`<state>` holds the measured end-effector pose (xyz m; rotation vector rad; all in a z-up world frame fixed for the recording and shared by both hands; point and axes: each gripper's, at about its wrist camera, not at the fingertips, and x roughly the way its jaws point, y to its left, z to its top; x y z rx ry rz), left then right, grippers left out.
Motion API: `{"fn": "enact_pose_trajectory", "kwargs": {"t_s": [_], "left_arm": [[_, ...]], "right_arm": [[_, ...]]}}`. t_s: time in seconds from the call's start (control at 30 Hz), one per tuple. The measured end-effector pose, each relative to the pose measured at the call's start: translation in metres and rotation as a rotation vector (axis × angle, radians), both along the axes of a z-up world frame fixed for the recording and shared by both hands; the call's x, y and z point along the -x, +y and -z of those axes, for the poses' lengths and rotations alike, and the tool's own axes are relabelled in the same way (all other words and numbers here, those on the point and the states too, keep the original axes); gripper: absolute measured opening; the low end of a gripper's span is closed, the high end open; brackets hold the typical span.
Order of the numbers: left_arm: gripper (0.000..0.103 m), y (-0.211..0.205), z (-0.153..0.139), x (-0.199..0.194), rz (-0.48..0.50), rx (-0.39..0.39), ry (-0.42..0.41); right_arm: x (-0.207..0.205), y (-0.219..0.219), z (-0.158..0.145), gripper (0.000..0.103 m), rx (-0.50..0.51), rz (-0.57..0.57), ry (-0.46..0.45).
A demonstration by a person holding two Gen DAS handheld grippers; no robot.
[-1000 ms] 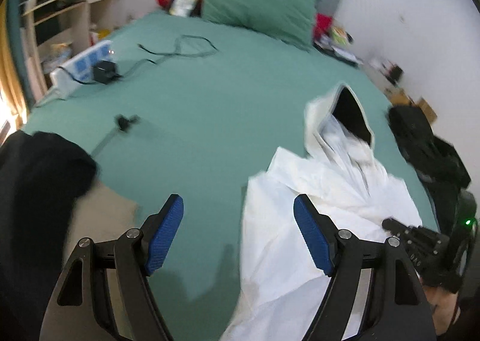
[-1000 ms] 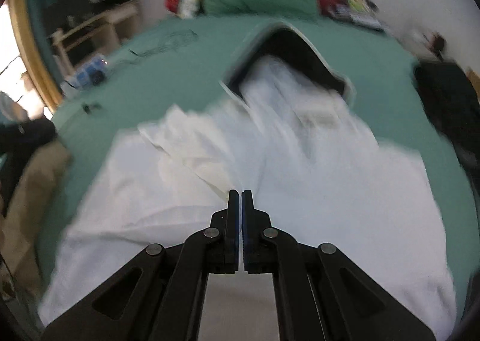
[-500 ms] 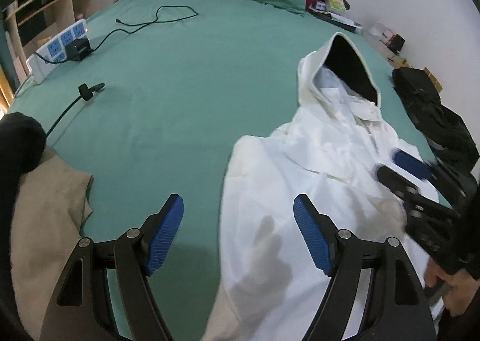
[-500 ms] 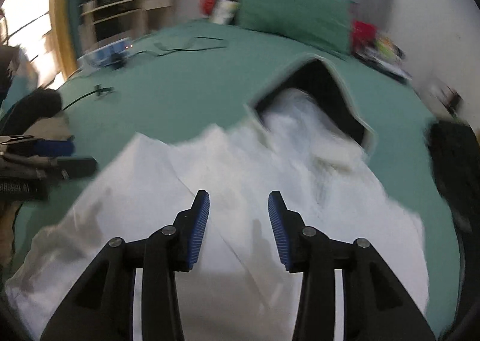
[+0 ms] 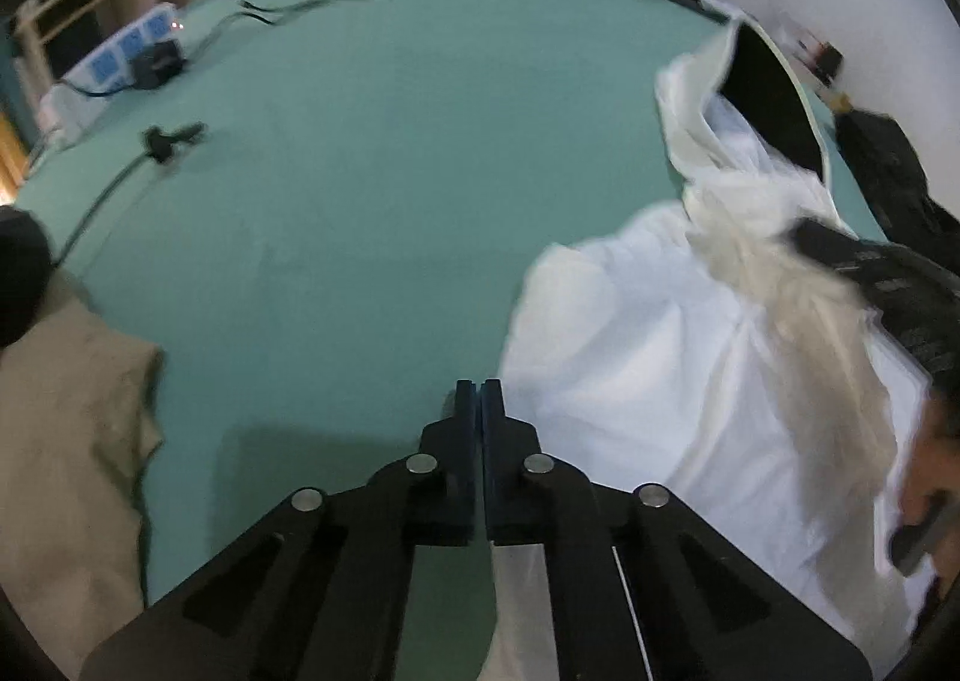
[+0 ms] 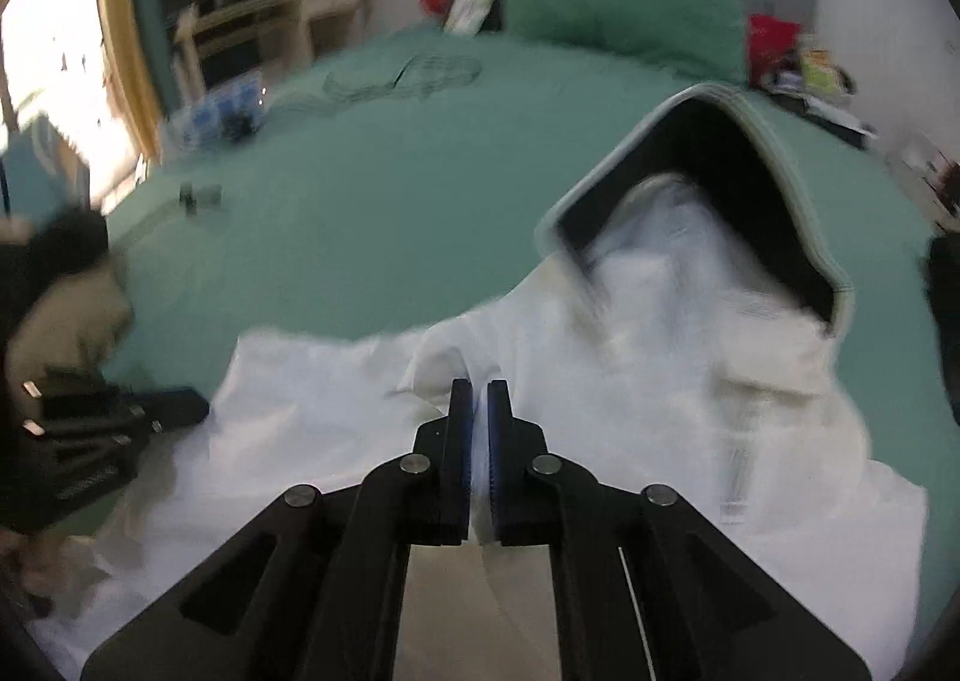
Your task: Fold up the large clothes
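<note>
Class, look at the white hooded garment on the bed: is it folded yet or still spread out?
Still spread out. The white hooded garment lies rumpled across the green bed, hood open with its dark lining showing, no neat fold visible.

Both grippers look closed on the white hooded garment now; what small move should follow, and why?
Probably lift both together and pull the white hooded garment taut. The left gripper is shut at its left edge, the right gripper is shut on a mid fold, and the cloth lies bunched on the green bed.
</note>
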<state>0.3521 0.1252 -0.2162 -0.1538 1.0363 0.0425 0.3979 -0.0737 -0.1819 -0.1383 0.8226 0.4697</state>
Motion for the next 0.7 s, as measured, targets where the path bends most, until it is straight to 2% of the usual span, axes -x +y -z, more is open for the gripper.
{"fn": "enact_pose_trajectory", "kwargs": {"t_s": [0.17, 0.27, 0.37, 0.47, 0.53, 0.63, 0.67, 0.7], "left_arm": [[0.000, 0.016, -0.023, 0.008, -0.094, -0.024, -0.110], [0.000, 0.017, -0.033, 0.010, -0.096, 0.046, -0.145], [0.000, 0.007, -0.036, 0.008, -0.088, 0.113, -0.143], [0.004, -0.004, -0.034, 0.010, -0.069, 0.158, -0.153], [0.014, -0.013, -0.032, 0.010, -0.050, 0.168, -0.138], [0.030, -0.023, -0.026, 0.009, -0.029, 0.194, -0.117], [0.032, -0.026, -0.025, 0.008, -0.022, 0.200, -0.115], [0.034, -0.030, -0.023, 0.008, -0.007, 0.203, -0.111]], "right_arm": [[0.017, -0.071, -0.051, 0.005, -0.092, 0.108, -0.104], [0.026, -0.116, -0.064, 0.005, -0.103, 0.169, -0.135], [0.028, -0.163, -0.055, 0.006, -0.100, 0.238, -0.078], [0.027, -0.201, -0.023, 0.006, -0.101, 0.290, 0.068], [0.034, -0.216, 0.003, 0.012, -0.058, 0.299, 0.128], [0.044, -0.231, 0.024, 0.035, -0.001, 0.295, 0.165], [0.045, -0.237, 0.026, 0.045, -0.009, 0.298, 0.168], [0.047, -0.239, 0.028, 0.050, -0.020, 0.306, 0.168]]}}
